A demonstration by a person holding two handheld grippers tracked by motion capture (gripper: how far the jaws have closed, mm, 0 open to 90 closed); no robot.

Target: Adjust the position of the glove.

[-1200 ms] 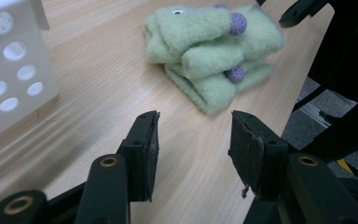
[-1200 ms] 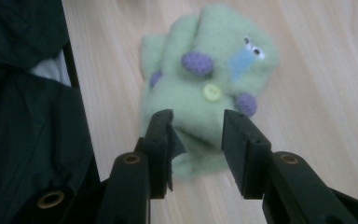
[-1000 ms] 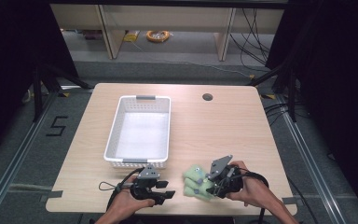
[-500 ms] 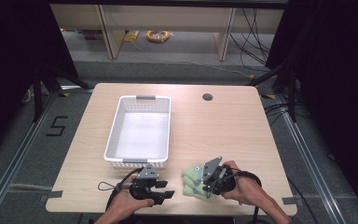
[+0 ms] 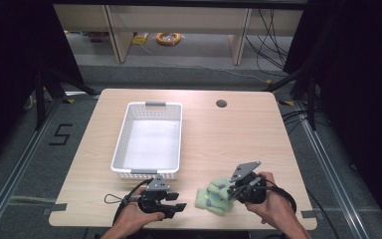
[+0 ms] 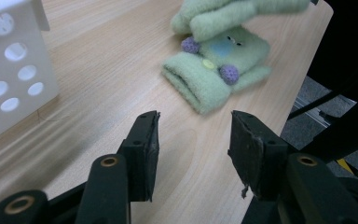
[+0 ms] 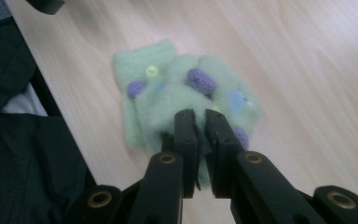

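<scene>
right gripper view shows the right hand-held gripper (image 7: 198,122) just clamping the green glove (image 7: 186,100), left hand-held gripper (image 6: 193,140) released

The right claw (image 5: 230,191) sits in the person's right hand (image 5: 271,206), its jaws having just been closing and now nearly together on soft green fabric. The left claw (image 5: 178,208), in the left hand (image 5: 138,218), lies level, jaws half apart and holding nothing.

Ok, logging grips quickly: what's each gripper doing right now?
Left gripper: open, holding nothing, resting on the table.
Right gripper: jaws just closed, pinching the green mitten.
</scene>
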